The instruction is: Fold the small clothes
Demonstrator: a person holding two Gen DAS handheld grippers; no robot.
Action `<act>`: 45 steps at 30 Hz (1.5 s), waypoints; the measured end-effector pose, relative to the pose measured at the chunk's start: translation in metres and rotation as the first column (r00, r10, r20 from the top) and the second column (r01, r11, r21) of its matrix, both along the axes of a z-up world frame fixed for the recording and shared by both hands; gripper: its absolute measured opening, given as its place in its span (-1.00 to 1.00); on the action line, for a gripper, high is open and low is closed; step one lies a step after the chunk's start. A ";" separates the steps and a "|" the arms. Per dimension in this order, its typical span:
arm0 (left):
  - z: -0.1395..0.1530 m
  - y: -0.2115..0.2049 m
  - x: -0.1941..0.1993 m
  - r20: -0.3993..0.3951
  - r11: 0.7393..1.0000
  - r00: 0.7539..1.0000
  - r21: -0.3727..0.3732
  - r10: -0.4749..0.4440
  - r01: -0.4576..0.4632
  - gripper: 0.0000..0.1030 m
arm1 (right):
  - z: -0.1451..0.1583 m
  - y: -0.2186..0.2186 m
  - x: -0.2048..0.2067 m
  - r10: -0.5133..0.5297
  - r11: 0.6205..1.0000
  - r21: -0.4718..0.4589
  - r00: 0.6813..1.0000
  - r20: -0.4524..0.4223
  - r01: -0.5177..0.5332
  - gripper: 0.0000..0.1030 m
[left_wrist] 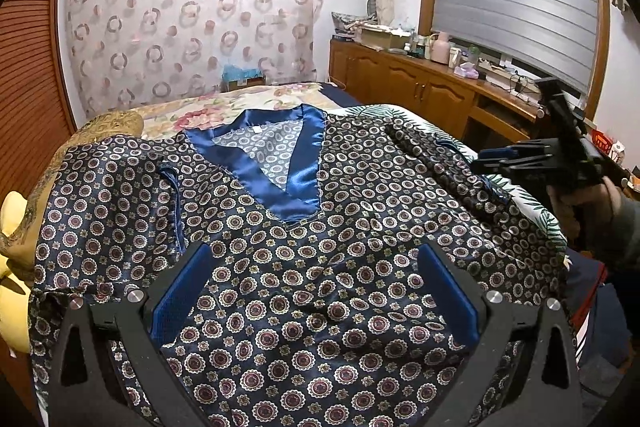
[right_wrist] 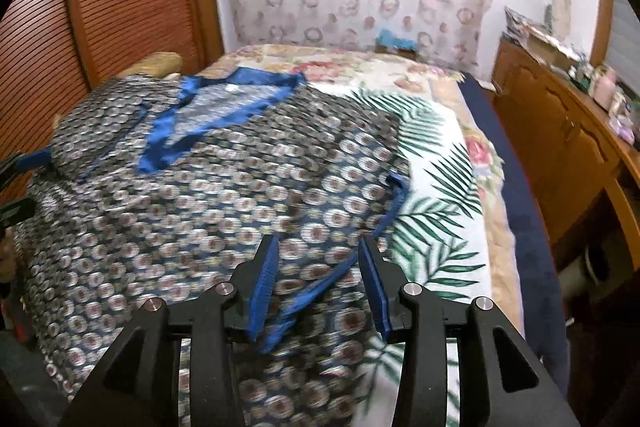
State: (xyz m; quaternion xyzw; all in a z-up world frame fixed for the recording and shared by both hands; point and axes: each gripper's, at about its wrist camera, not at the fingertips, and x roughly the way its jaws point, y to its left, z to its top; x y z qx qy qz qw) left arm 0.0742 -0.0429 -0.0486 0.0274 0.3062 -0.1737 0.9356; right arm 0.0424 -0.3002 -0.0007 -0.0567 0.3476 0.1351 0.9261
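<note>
1. I see one garment: a navy patterned top (left_wrist: 320, 287) with a blue satin V-neck collar (left_wrist: 296, 163), spread flat across the bed (right_wrist: 448, 163).
2. I have two grippers. My left gripper (left_wrist: 316, 291) hangs over the lower front of the top, jaws wide with nothing between them.
3. My right gripper (right_wrist: 320, 287) sits at the top's right edge, jaws partly apart. One blue-trimmed sleeve hem (right_wrist: 320, 291) lies loose between them, not pinched.
4. I count two bedcovers under it: one palm-leaf sheet (right_wrist: 432, 211) and one floral spread (right_wrist: 360, 67).
5. One wooden cabinet (left_wrist: 400, 83) stands beside the bed.
</note>
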 end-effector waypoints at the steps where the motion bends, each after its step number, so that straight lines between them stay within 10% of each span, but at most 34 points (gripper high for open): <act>1: 0.000 0.000 0.000 0.000 1.000 1.000 -0.002 -0.001 0.001 0.99 | -0.004 -0.004 0.007 -0.016 1.000 0.000 1.000 -0.012 0.016 -0.17; 9: -0.004 -0.001 0.001 -0.007 1.000 1.000 0.002 0.002 -0.002 0.99 | -0.014 -0.006 0.043 -0.056 0.997 0.047 0.996 -0.074 0.060 -0.17; 14: -0.009 0.000 0.003 -0.015 1.000 1.000 0.006 0.009 -0.008 0.99 | -0.012 0.008 0.057 -0.027 0.999 0.033 0.998 -0.051 0.029 -0.83; 29: -0.008 0.026 0.033 -0.030 0.997 0.997 -0.015 0.072 -0.073 0.99 | -0.001 0.079 0.062 0.245 0.967 0.079 0.969 -0.013 -0.243 -0.88; 45: 0.008 0.085 0.089 -0.042 0.982 0.981 0.009 0.189 -0.189 0.99 | -0.015 0.072 0.119 0.103 0.994 -0.040 0.992 -0.079 -0.106 -0.14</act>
